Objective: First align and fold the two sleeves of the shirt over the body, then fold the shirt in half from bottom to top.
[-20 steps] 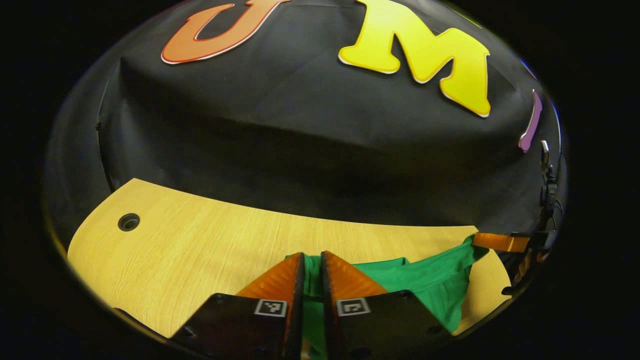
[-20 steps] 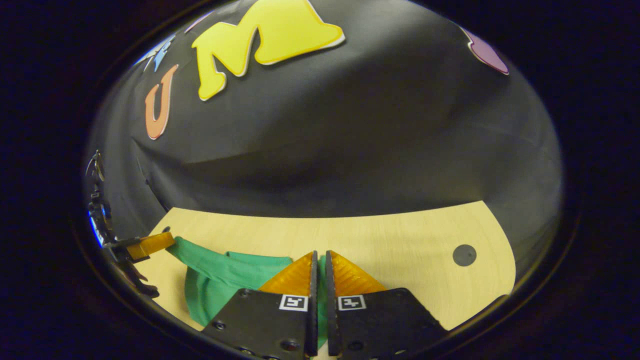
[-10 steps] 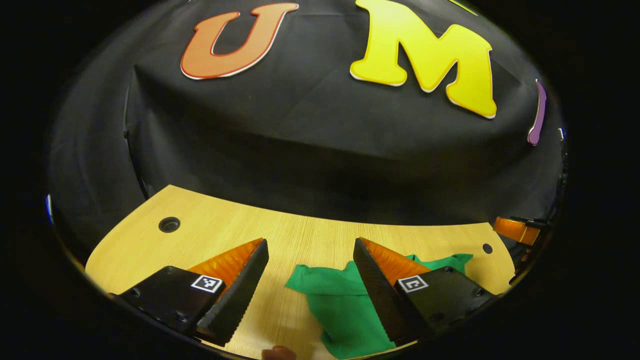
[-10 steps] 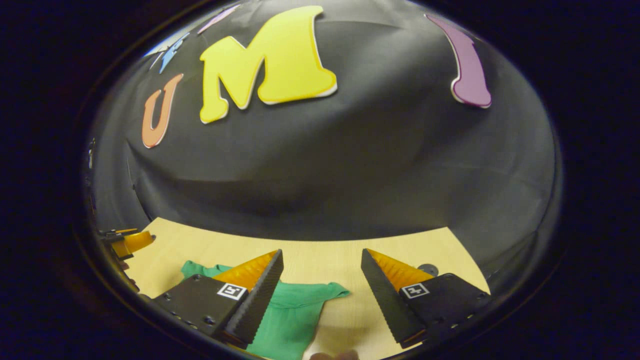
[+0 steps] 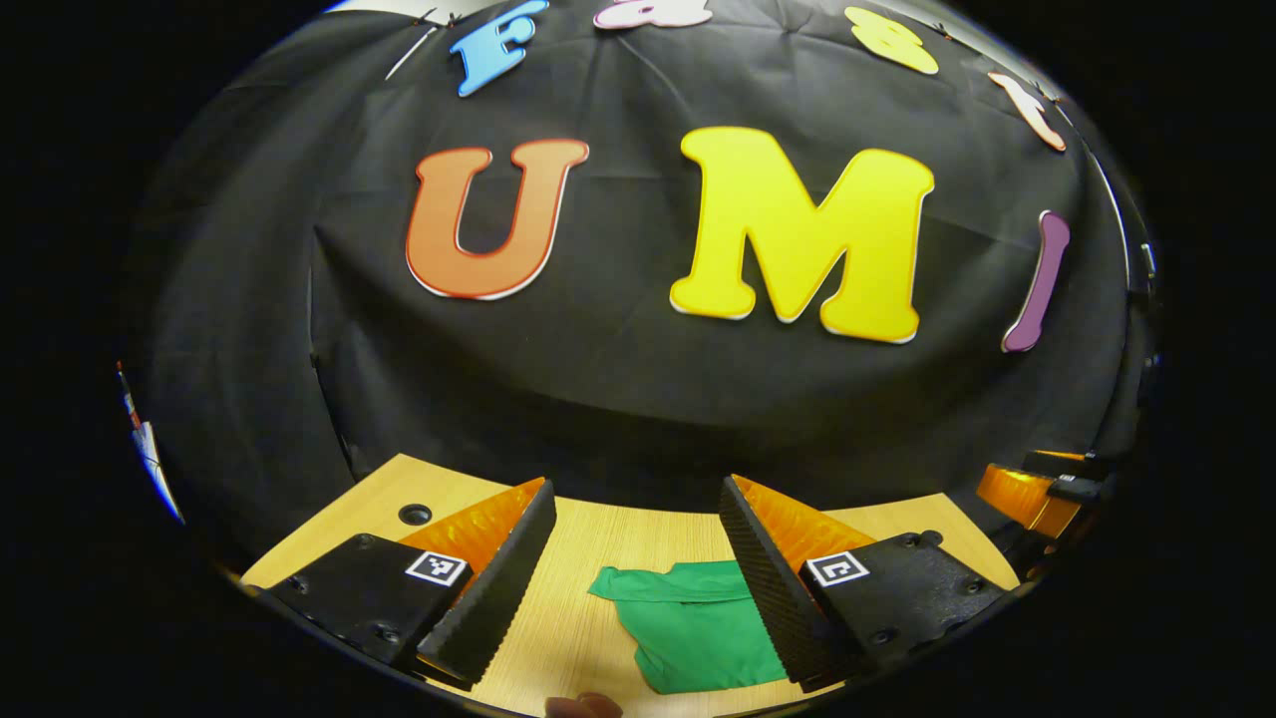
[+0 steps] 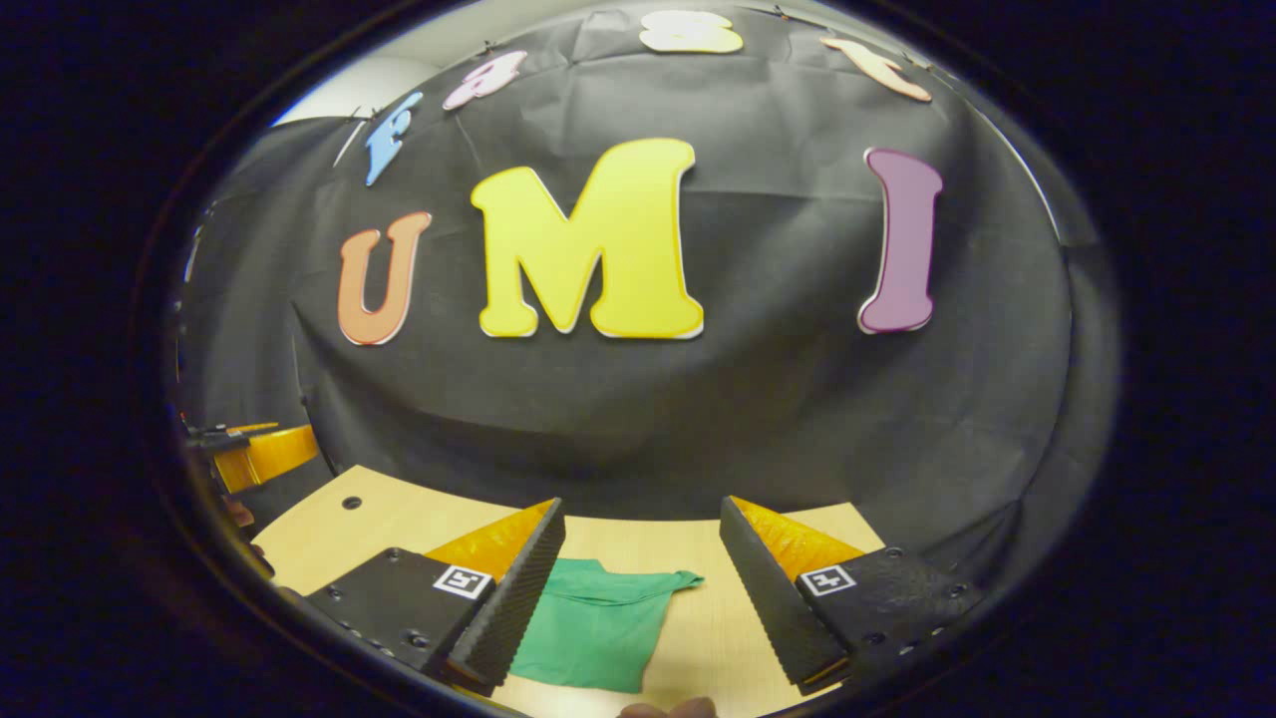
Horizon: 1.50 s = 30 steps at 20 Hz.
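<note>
The shirt point(image 5: 698, 623) lies folded on the table point(image 5: 588, 538), sleeve tip toward the wall; the left gripper point(image 5: 638, 578) and right gripper point(image 6: 638, 588) gape wide, both empty.

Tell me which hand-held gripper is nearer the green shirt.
Neither, clearly: both hover open above it. The left hand-held gripper has the green shirt below its right finger; the right hand-held gripper sees it below its left finger.

- Light wooden table point(image 5: 598, 538) running up to the black cloth wall.
- Green shirt point(image 5: 698, 623) lying flat on the table, folded into a compact shape, out on open wood away from the wall edge; also seen at point(image 6: 598, 623).
- Round cable hole point(image 5: 415, 515) in the tabletop, well apart from the shirt, toward the back corner.
</note>
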Available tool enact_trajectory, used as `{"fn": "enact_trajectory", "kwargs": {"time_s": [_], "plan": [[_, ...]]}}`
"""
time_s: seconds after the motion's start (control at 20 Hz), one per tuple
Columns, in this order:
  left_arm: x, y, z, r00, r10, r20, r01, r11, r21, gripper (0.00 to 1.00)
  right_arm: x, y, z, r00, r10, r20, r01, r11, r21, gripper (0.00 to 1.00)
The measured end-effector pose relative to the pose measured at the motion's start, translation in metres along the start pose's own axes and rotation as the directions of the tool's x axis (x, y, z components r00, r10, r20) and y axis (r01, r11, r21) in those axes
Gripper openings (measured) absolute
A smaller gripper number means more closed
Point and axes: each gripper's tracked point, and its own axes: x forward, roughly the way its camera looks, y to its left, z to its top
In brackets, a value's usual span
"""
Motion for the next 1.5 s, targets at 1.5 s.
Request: {"fn": "enact_trajectory", "kwargs": {"time_s": [1.5], "plan": [[-0.310,-0.027,0.062,0.982,-0.038,0.186,0.030,0.999,0.045,1.00,-0.321,0.079,0.041,0.983,-0.016,0.185,0.019,1.000,-0.015,0.96]]}}
